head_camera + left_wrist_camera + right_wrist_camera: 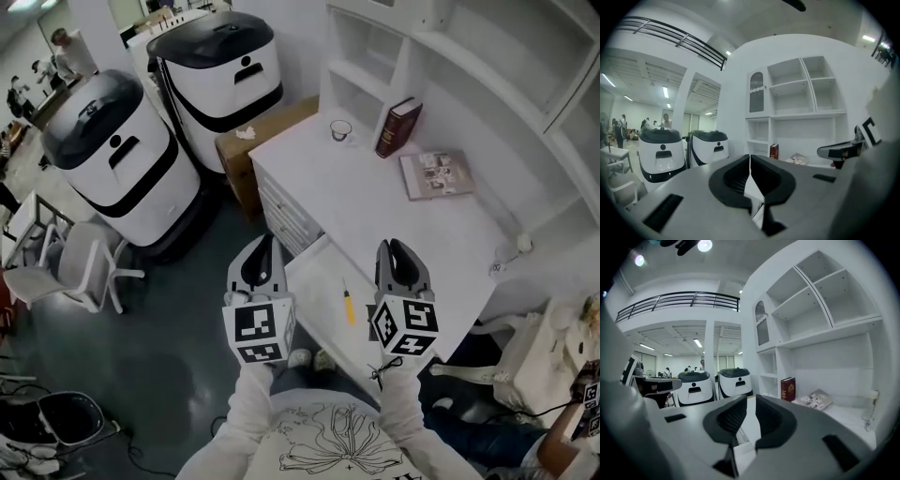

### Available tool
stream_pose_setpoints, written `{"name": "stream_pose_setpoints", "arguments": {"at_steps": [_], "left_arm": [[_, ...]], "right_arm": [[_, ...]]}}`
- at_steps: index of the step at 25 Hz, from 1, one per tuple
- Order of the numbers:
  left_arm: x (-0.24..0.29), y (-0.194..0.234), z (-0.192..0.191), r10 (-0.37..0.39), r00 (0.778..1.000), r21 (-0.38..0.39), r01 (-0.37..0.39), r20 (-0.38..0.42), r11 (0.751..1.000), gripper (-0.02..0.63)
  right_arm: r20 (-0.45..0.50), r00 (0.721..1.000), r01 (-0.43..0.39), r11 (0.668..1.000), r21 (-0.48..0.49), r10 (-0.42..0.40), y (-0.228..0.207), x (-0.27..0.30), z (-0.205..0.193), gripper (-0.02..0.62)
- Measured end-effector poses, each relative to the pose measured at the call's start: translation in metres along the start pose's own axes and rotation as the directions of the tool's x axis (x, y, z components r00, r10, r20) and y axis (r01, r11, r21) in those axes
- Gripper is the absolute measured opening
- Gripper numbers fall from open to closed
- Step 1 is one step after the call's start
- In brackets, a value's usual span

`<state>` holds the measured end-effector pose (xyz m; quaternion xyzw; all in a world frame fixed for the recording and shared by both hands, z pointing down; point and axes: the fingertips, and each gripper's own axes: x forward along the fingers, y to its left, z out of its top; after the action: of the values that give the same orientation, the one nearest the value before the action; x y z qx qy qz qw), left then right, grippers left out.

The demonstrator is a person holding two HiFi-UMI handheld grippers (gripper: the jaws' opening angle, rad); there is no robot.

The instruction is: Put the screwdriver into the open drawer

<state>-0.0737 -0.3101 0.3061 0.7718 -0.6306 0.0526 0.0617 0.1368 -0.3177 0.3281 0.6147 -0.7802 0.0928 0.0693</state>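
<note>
1. Your white shirt, with its line drawing, fills the bottom of the head view, closest to the lens. Both sleeves reach up from it to the two grippers.
2. In that same view your left gripper is held over the dark floor, just left of the open drawer. Your right gripper is held at the drawer's right side, over the edge of the desk.
3. Your screwdriver, with its yellow handle, lies inside the open drawer. It shows between the two grippers, and neither one touches it.
4. Farther up the desk, a red book stands upright against the white shelving. A magazine lies flat beside the book, and a small glass stands near the back corner.
5. On the floor to the left stand two white machines with black tops. A cardboard box sits between them and the desk.
6. In the left gripper view your left gripper points across the room at the shelving and the red book. Its jaws meet with only a hairline slit, and they hold nothing.
7. In the right gripper view your right gripper faces the same shelving. Its jaws stand partway apart with a clear gap, and the gap is empty.
</note>
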Motion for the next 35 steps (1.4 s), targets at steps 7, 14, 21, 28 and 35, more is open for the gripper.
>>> {"name": "stream_pose_setpoints", "arguments": {"at_steps": [7, 14, 21, 28, 35], "left_arm": [[-0.01, 0.004, 0.021, 0.01, 0.999, 0.01, -0.011, 0.036, 1.0, 0.009], [-0.017, 0.008, 0.031, 0.023, 0.998, 0.014, -0.023, 0.059, 1.0, 0.009], [-0.021, 0.008, 0.03, 0.03, 0.998, 0.012, -0.031, 0.059, 0.999, 0.009], [-0.022, 0.005, 0.031, 0.029, 0.998, 0.016, -0.03, 0.062, 0.999, 0.009], [-0.022, 0.005, 0.03, 0.027, 0.998, 0.017, -0.028, 0.06, 0.999, 0.009]], "right_arm": [[0.047, 0.999, 0.002, 1.0, -0.021, -0.001, 0.009, -0.007, 0.024, 0.046], [0.061, 0.998, -0.001, 1.0, -0.025, 0.002, 0.013, -0.009, 0.03, 0.035], [0.069, 0.998, -0.006, 1.0, -0.025, 0.008, 0.015, -0.01, 0.031, 0.029], [0.07, 0.997, -0.016, 0.999, -0.037, 0.019, 0.018, -0.01, 0.03, 0.029], [0.076, 0.997, -0.016, 0.999, -0.04, 0.019, 0.02, -0.009, 0.03, 0.028]]}}
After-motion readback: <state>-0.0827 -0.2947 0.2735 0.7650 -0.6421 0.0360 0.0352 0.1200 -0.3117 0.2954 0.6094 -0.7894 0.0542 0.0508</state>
